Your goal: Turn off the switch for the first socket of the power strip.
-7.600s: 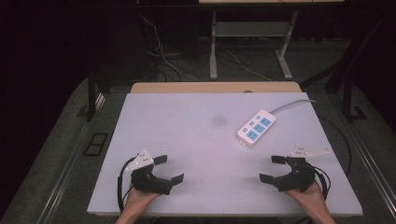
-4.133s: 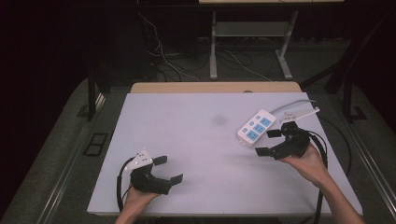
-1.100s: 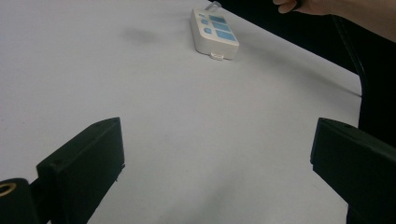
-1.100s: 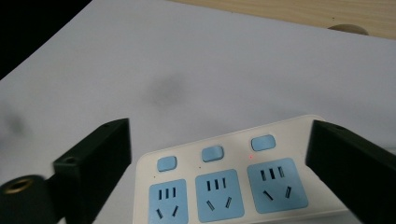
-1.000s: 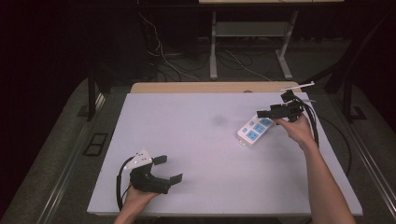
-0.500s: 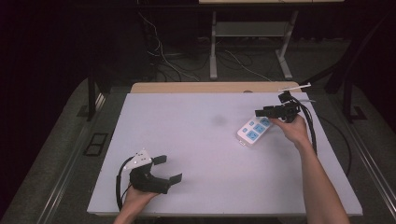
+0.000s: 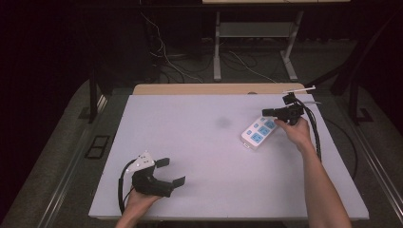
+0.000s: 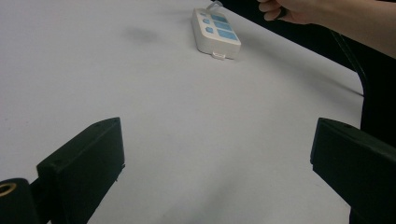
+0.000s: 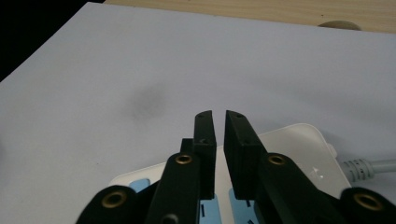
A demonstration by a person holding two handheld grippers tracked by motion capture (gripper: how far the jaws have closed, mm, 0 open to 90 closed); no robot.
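The power strip lay at the far right of the white bench, its long axis running diagonally from the near left up to the far right. Its cable end pointed toward the far right corner, where a pale cord left the body; the blunt end, with a small tab, faced the near left. It was a white, rounded rectangular block lying flat, sockets upward, with blue socket faces set in a row along its top.

The right tool hung over the strip's far end in the person's right hand, pointing leftward across the bench. Its jaws had just been closing and stood almost together, a thin slit left between them and nothing in it. In the right gripper view the tool sat above the blue sockets, the strip showing beneath; whether it touched the strip could not be told.

The left tool rested at the near left of the bench, well apart from the strip, held in the left hand, jaws spread wide and empty. A faint grey smudge marked the bench left of the strip.
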